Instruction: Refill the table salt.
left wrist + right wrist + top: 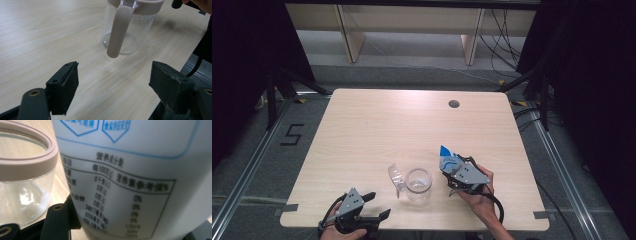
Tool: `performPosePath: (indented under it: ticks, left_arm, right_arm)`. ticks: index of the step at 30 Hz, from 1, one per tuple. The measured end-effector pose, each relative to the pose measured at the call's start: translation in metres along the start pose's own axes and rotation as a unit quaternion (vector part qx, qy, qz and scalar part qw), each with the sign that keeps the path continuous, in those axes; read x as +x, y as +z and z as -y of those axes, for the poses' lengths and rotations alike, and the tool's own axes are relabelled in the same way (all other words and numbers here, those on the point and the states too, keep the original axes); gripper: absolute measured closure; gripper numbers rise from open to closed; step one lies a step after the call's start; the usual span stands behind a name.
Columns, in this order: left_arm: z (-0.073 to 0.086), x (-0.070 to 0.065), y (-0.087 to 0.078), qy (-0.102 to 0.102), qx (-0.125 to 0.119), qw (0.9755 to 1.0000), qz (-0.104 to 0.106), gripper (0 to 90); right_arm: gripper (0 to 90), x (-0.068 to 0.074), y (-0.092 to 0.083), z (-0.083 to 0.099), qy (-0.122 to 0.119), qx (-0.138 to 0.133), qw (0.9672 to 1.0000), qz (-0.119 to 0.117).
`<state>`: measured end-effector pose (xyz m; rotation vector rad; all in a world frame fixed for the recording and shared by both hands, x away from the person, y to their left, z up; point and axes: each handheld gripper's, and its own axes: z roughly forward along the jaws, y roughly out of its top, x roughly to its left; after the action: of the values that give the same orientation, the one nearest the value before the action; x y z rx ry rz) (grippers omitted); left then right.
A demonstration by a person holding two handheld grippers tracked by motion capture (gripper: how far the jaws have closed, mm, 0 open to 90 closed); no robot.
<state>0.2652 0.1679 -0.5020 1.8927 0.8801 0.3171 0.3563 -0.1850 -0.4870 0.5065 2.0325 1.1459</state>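
We hold a soft white bag with blue marks and a printed table [140, 182] in our right gripper [455, 167] — its jaws pinch the bag from both sides. In the high view the bag [448, 159] sits in the lower right part of the frame, just to the right of a clear glass jar with a pale pink rim and a long pink handle [418, 184]. The jar stands upright on the light wooden table [377, 125], below the middle of the frame, and it looks nearly empty, with a bit of white at the bottom.

We think the bag goes over the jar next. It could go wrong here: the bag is soft, so if we tip it too fast or off to one side, what is inside may land on the table. The bag could also bump the rim and push the jar over.

Our left gripper [379, 206] waits at the lower left with its jaws spread wide and nothing between them. The handle [118, 30] points toward it. A clear crumpled piece [396, 176] is touching the jar's left side — it is not in the bag's way. A small round hole [454, 104] is in the table at the upper right.
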Motion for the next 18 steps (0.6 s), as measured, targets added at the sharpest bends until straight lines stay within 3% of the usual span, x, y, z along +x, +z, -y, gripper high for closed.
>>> performPosePath:
  ticks: [1,3,6,8,11,12,14,18]
  left_arm:
    - [0.0003,-0.0009,0.0005,-0.01,-0.001,1.0,0.0,22.7]
    - [-0.0002,-0.0006,0.0,0.0,0.001,1.0,-0.002,22.6]
    - [-0.0002,0.0002,0.0003,0.002,0.002,1.0,-0.001,22.4]
    - [0.0,-0.0003,0.0002,-0.002,0.002,1.0,-0.002,22.1]
    - [-0.0001,-0.0008,0.0,-0.001,0.004,1.0,-0.004,22.0]
    - [0.0003,-0.0015,0.0006,-0.007,0.003,1.0,-0.004,21.9]
    - [0.0006,-0.002,0.0016,-0.009,-0.001,1.0,-0.002,21.9]
    - [0.0004,-0.0019,0.0017,-0.01,-0.002,0.9999,-0.002,21.9]
  right_arm:
    - [41.3,0.0003,0.0006,-0.0005,-0.007,0.004,1.0,0.0]
    - [41.3,0.0026,0.0016,-0.0016,-0.007,0.004,1.0,-0.001]
    - [41.3,0.0025,0.004,-0.0022,-0.027,0.01,0.9996,0.006]
    - [41.3,0.0044,0.0046,-0.0029,-0.023,0.009,0.9997,0.006]
    - [41.4,0.0041,0.0054,-0.0039,-0.038,0.014,0.9991,0.012]
    - [41.4,0.0052,0.0055,-0.0044,-0.031,0.01,0.9994,0.011]
    - [41.5,0.0043,0.0063,-0.0054,-0.05,0.013,0.9985,0.016]
    - [41.5,0.0038,0.0085,-0.005,-0.059,0.014,0.9981,0.014]
